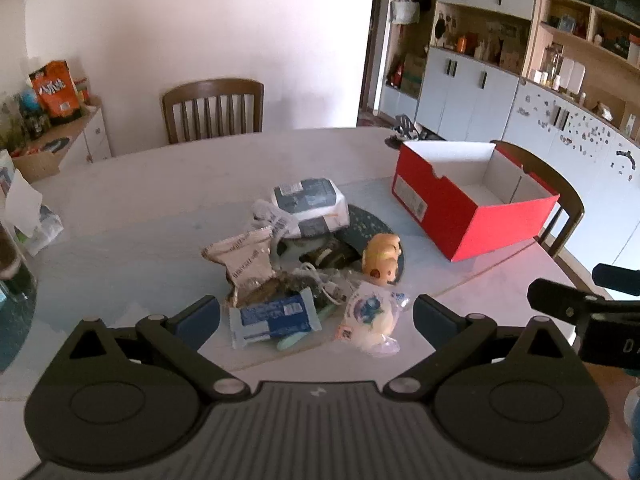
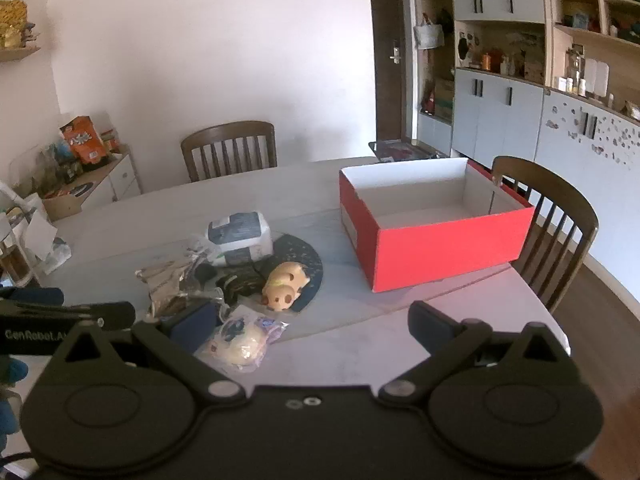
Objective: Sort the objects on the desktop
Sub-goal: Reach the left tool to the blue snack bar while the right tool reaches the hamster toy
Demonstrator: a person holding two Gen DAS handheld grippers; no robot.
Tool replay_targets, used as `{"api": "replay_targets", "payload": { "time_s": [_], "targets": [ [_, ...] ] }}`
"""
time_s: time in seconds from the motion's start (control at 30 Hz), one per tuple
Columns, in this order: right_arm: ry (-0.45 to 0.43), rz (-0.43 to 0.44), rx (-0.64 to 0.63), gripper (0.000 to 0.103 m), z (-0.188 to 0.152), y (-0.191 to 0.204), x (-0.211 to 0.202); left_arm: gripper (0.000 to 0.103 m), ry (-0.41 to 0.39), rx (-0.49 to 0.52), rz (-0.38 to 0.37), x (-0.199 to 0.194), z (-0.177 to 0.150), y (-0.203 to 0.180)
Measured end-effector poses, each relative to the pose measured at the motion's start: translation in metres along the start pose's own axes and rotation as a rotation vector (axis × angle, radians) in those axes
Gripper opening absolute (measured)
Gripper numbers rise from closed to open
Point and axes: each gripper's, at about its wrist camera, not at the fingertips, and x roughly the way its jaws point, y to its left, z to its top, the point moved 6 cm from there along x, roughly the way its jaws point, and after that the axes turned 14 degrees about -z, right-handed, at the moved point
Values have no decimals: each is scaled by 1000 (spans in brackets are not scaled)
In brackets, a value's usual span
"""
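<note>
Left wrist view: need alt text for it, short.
An open left claw hangs over a pile of clutter on a pale table: a blue snack wrapper, a bagged toy, a crumpled foil bag, a tan toy figure and a pack of wipes. An empty red box stands farther right; the right claw pokes in at the right edge.

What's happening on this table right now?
A person holds two grippers over a table to sort a pile of clutter. Both the left gripper and right gripper hover with jaws wide open, holding nothing. The pile, with a blue snack bar, wipes pack and small toy figure, lies untouched. The red box beside it looks empty.
</note>
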Motion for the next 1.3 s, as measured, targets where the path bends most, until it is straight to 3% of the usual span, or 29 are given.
{"api": "replay_targets", "payload": {
  "time_s": [0.4,0.6,0.73,1.0,1.3],
  "targets": [
    [8,3,-4,97,0,19,1,103,-52,41,-44,-11,6,10],
    [-54,-8,-47,97,3,35,6,103,-94,74,-27,-11,7,22],
    [-61,-20,-71,96,0,44,15,103,-86,91,4,-1,2,34],
    [-38,-9,-79,93,2,54,42,103,-45,29,45,27,-6,57],
    [-4,52,-127,92,10,51,86,103,-5,-43,111,69,-9,65]
  ]
}}
